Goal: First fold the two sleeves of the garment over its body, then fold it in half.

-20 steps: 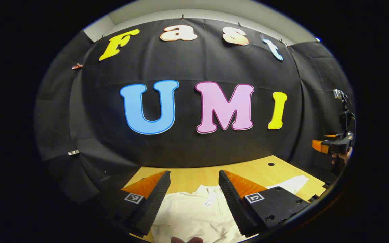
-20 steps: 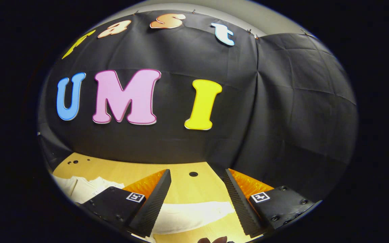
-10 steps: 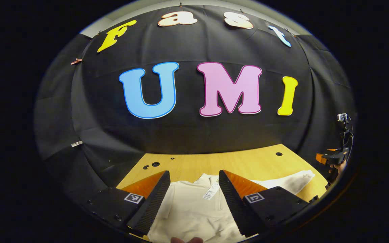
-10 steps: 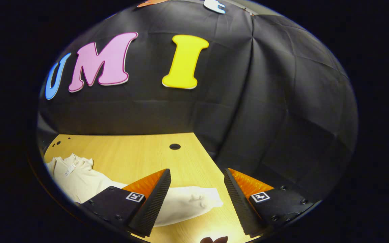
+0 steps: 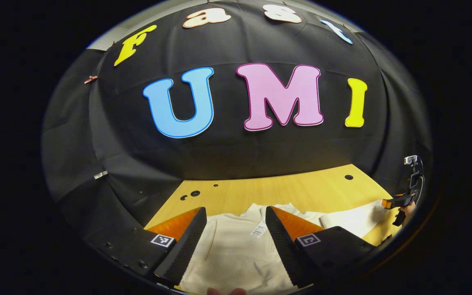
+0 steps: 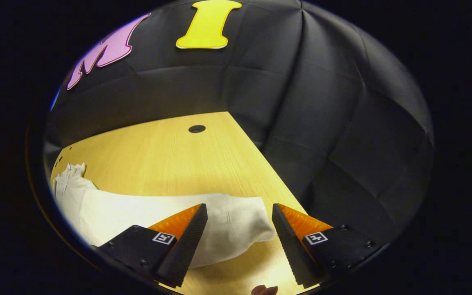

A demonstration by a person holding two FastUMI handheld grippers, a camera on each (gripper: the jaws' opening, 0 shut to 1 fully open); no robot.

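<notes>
One cream garment [image 5: 236,254] lies flat on the wooden counter [image 5: 301,190], its collar toward the black cloth wall [image 5: 228,159]. In the left gripper view, one paper tag [image 5: 257,230] rests on the garment just below the collar, and one sleeve [image 5: 352,219] runs out from the garment's body toward the counter's far right edge. The left tool [image 5: 236,215] hangs over the garment's chest with its two fingers spread wide apart and nothing between them except the cloth lying below; whether the tips touch the fabric cannot be told. At the end of that same sleeve, well away from the garment's body, the right tool [image 5: 400,201] shows small in this view, held in a hand [image 5: 406,209].

In the right gripper view, the right tool [image 6: 239,213] is also open, its two fingers standing on either side of the sleeve [image 6: 170,217] near the cuff [image 6: 252,223], not pressing on it. The sleeve stretches from there back to the garment's collar [image 6: 69,172] at the left. Beyond the sleeve, the counter [image 6: 170,155] has one round hole [image 6: 196,128] near the wall. In the left gripper view, several small holes [image 5: 191,194] sit on the counter beyond the garment's left shoulder and one more hole [image 5: 348,177] beyond the sleeve.
</notes>
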